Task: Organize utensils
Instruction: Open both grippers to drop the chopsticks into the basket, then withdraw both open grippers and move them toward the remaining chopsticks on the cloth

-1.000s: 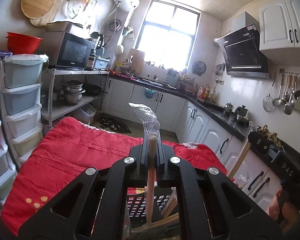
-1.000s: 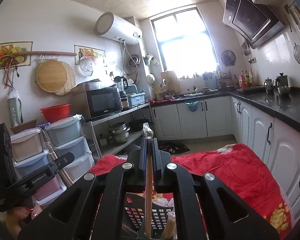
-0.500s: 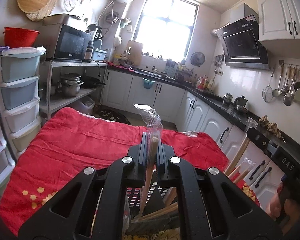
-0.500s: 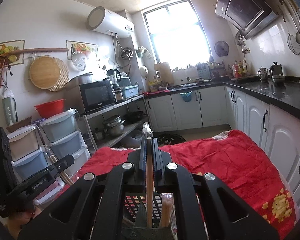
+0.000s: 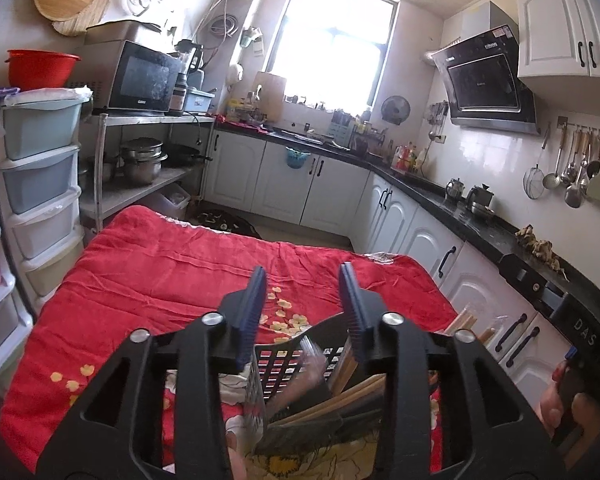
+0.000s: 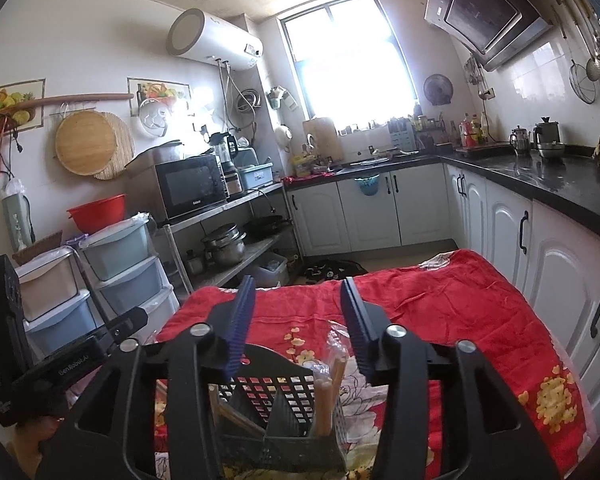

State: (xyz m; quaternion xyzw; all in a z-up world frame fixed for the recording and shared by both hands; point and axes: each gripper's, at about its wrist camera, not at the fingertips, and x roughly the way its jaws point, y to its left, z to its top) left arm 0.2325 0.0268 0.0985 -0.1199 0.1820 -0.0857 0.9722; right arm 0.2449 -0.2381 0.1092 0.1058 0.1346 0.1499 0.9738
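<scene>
A black perforated utensil holder [image 5: 296, 364] stands on the red flowered cloth [image 5: 160, 280], just below both grippers. In the left wrist view several wooden chopsticks [image 5: 340, 396] lean inside it, one blurred wrapped pair [image 5: 308, 364] among them. My left gripper [image 5: 302, 312] is open and empty above the holder. In the right wrist view the holder [image 6: 276, 400] has plastic-wrapped chopsticks [image 6: 332, 380] upright in its right compartment. My right gripper [image 6: 298, 320] is open and empty above it.
The cloth-covered table [image 6: 440, 304] is ringed by white cabinets [image 5: 420, 232] with a black counter on the right, and a metal shelf [image 5: 140, 196] and plastic drawers [image 5: 40, 184] on the left. The other gripper's body shows at the left of the right wrist view [image 6: 60, 368].
Both grippers were shut on wrapped chopsticks over the holder; both have opened and the chopsticks have dropped into it.
</scene>
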